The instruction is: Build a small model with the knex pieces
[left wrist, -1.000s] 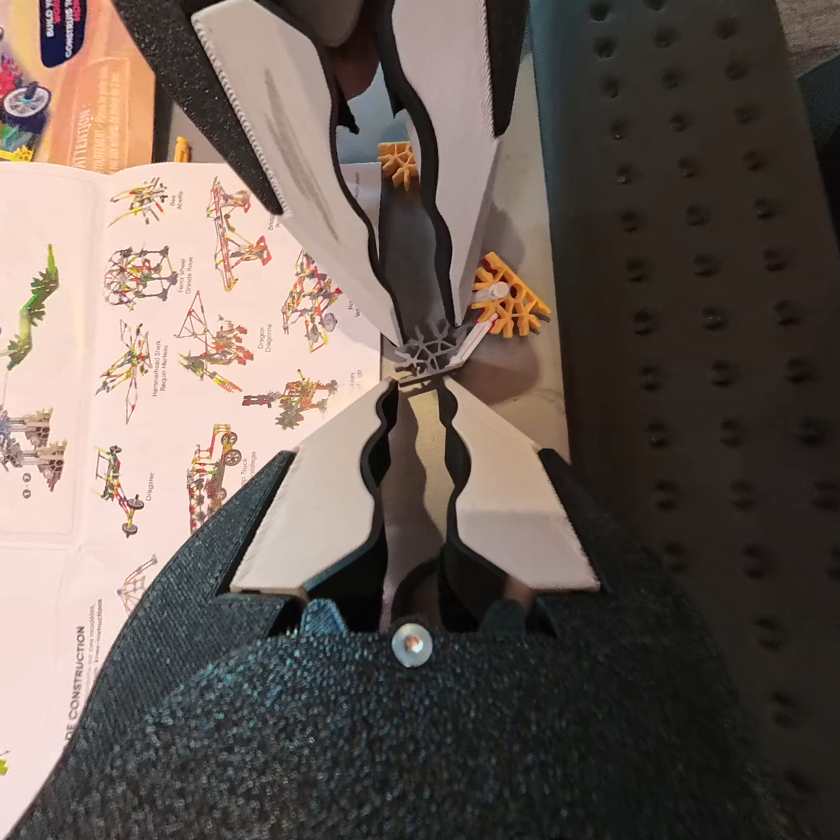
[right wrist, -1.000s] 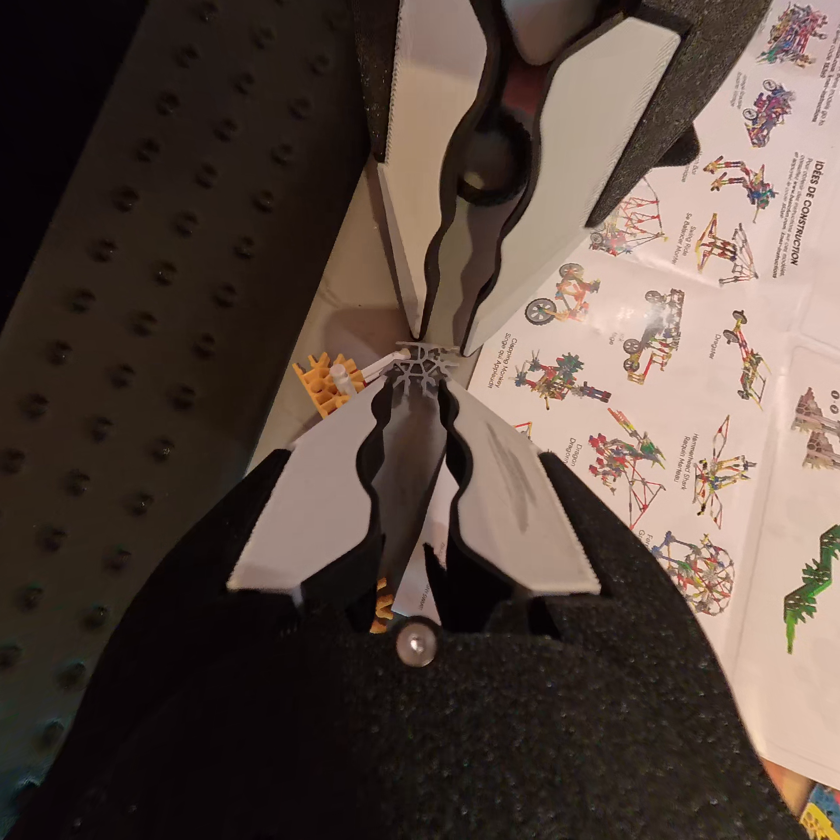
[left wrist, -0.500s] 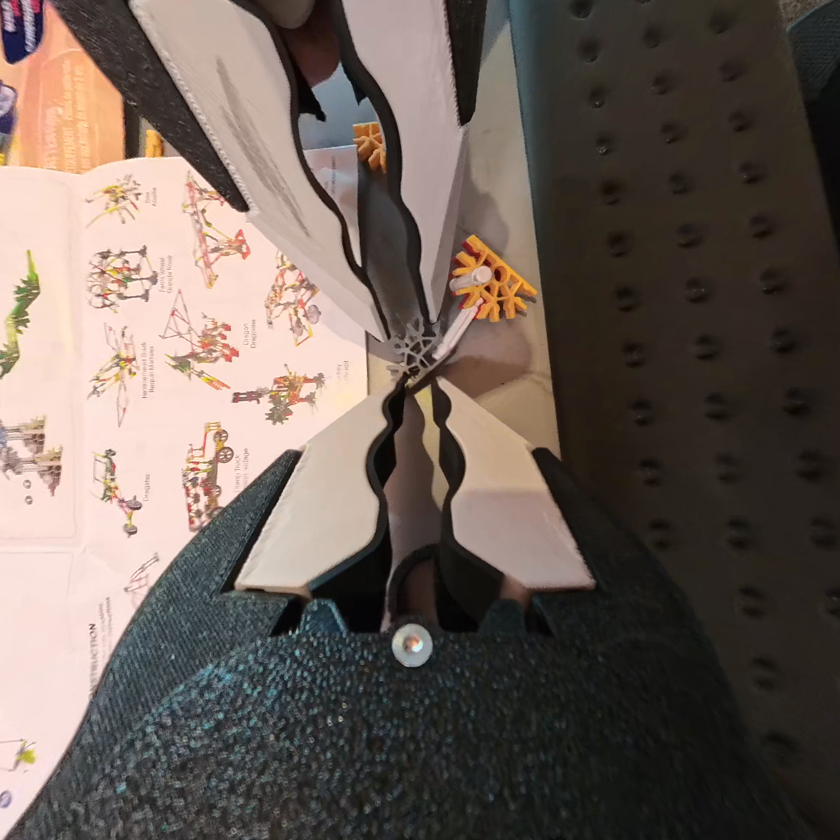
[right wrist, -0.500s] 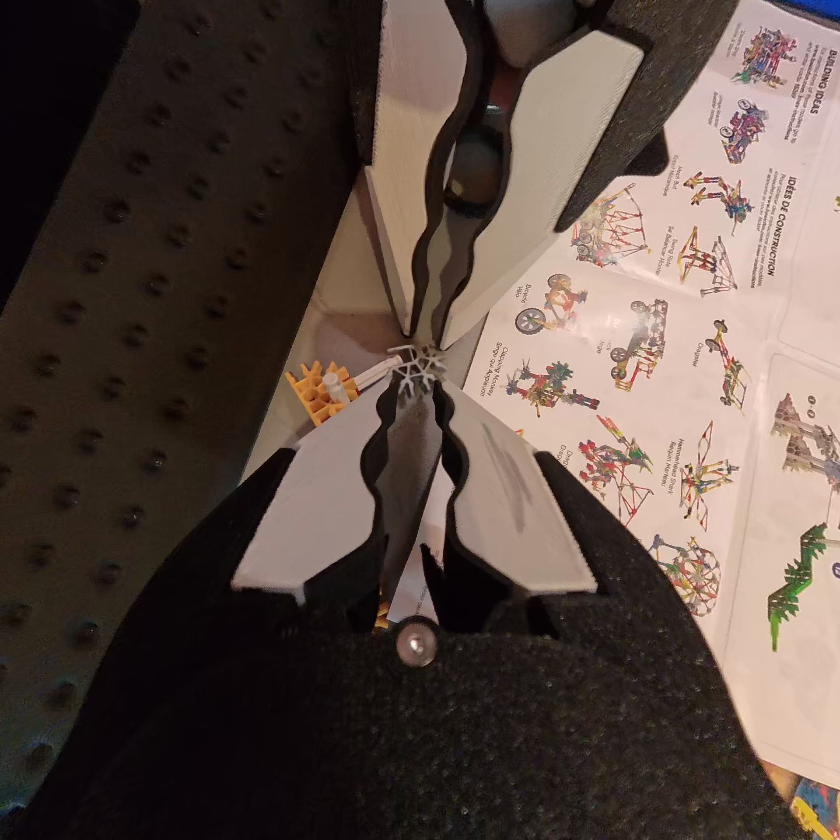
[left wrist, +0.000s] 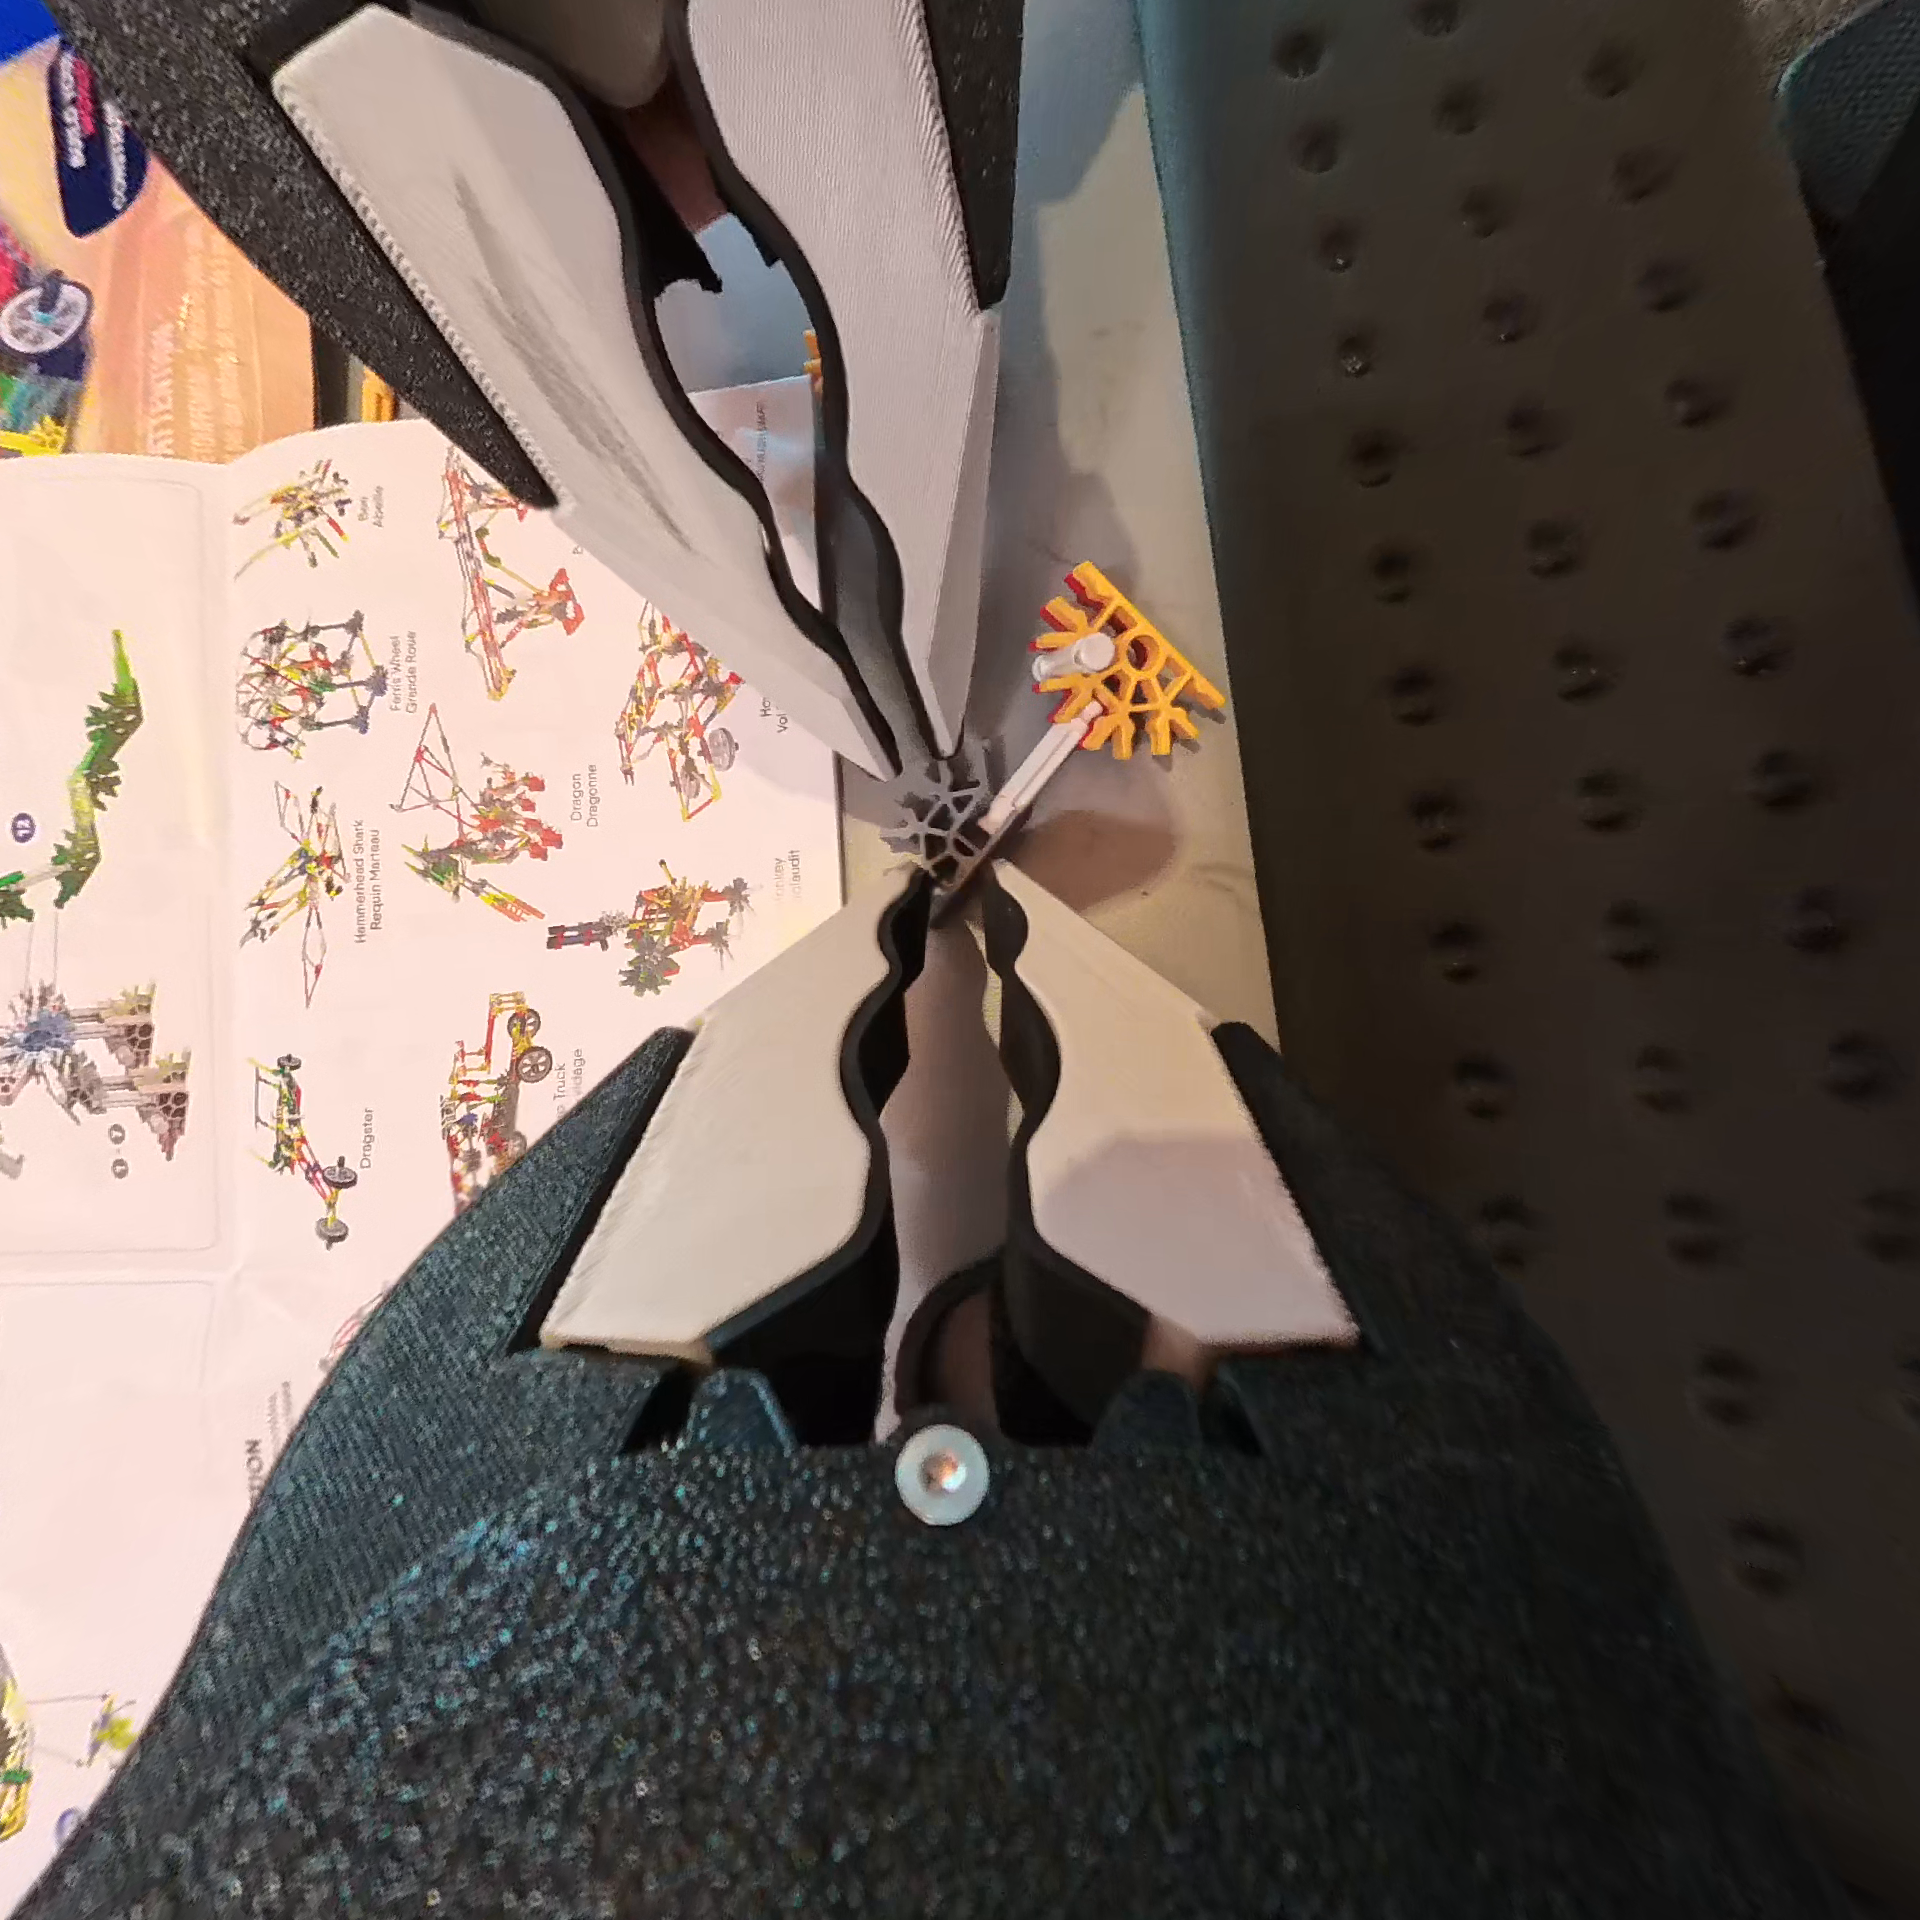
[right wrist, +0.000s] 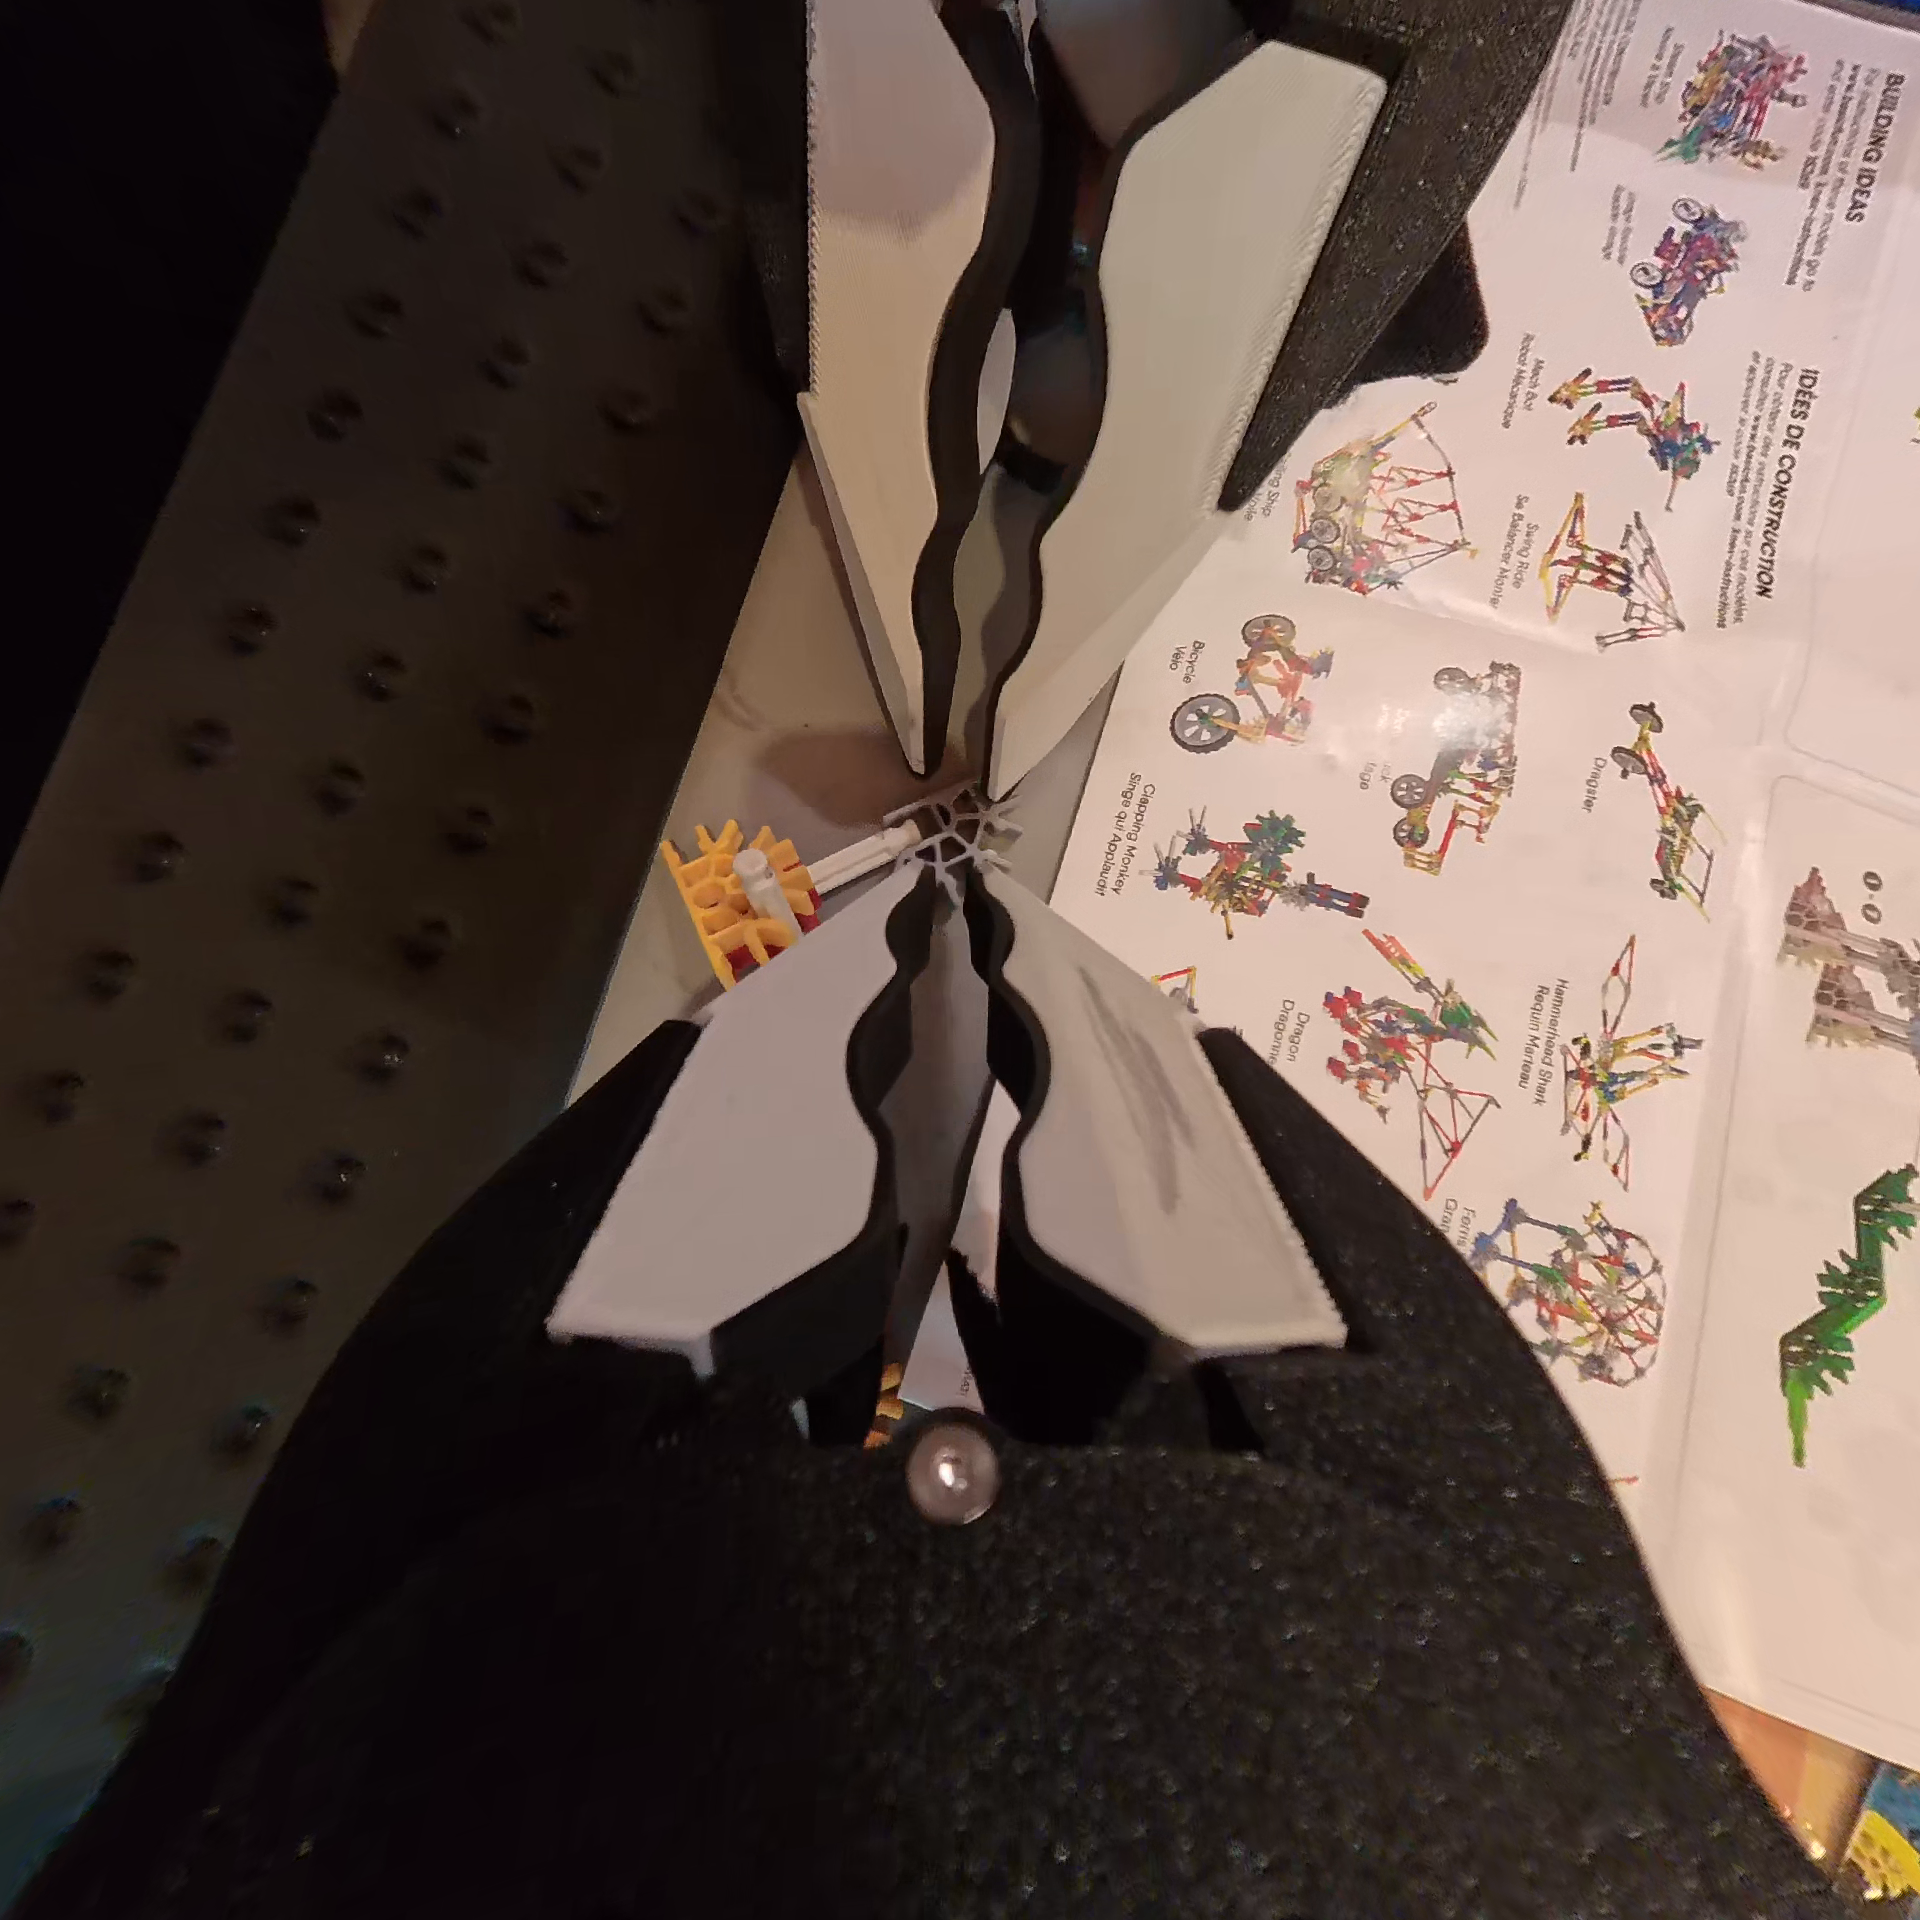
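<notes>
— Pinching the small grey snowflake-shaped plastic connector from the near side, we find our left gripper clenched.

— Agreed; opposite, our right gripper grips it too; the white rod runs sideways to the yellow connector.

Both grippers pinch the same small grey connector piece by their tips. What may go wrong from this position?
1. Both the left gripper and the right gripper grip only the rim of the grey connector, so it may slip out.
2. The white rod carrying the yellow connector hangs sideways; a twist might pull it loose.
</notes>
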A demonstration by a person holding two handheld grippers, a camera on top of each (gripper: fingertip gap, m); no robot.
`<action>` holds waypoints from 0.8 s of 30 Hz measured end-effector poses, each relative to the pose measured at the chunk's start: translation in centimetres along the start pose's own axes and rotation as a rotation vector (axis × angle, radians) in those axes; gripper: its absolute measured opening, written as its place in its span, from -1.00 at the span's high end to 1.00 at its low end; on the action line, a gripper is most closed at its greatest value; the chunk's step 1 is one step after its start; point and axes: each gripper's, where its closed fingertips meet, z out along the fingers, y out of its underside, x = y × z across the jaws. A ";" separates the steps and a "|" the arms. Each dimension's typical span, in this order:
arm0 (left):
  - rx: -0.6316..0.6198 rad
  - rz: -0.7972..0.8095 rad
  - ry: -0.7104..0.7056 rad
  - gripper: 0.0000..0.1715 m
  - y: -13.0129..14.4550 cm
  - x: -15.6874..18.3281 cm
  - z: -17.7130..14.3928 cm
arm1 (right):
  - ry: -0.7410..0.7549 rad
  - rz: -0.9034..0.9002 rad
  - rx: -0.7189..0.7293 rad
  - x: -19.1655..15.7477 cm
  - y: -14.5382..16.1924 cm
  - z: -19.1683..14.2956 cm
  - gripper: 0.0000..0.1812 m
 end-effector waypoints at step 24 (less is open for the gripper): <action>0.004 -0.027 0.011 0.83 0.5 -0.1 0.6 | -0.160 0.101 -0.027 -2.1 0.9 0.3 0.94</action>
